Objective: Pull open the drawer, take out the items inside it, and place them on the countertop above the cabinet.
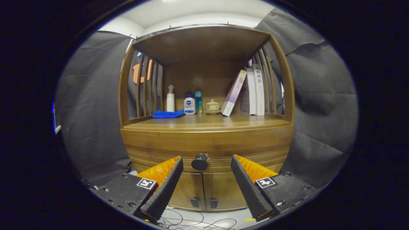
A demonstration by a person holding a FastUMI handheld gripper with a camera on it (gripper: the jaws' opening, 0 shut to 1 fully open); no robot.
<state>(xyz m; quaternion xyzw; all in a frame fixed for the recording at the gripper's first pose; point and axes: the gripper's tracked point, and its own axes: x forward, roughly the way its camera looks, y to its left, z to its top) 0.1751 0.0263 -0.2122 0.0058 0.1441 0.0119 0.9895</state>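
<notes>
In the gripper view, the gripper [207,166] faces a wooden cabinet [207,145] head-on, its two fingers [166,187] spread wide apart with nothing between them but open air, so the jaws are released. Straight ahead at twelve o'clock from the gap, just beyond the fingertips, sits the drawer's round dark knob [199,162], centred on the closed drawer [207,153], whose ribbed wooden front runs across the cabinet under the countertop [207,123]. Neither finger touches the knob. Below the drawer, between the fingers, two cupboard doors [204,191] meet at a centre seam, each with a small dark handle [194,201] near the seam. On the countertop, from ten o'clock round to two o'clock of the knob, stand a folded blue cloth [167,114], a white pump bottle [170,99] just behind it, a white bottle with a blue cap [189,104], a slim teal bottle [198,102] touching its right side, a small cream lidded jar [212,106] on a saucer, a book leaning to the right [234,93], and a row of upright books [255,91] against the slatted side rail [271,83]. A wooden top shelf [201,43] roofs the open bay. Loose cables [188,221] lie on the pale floor at six o'clock, under the cabinet front. Dark cloth [92,105] hangs on both sides of the cabinet.
</notes>
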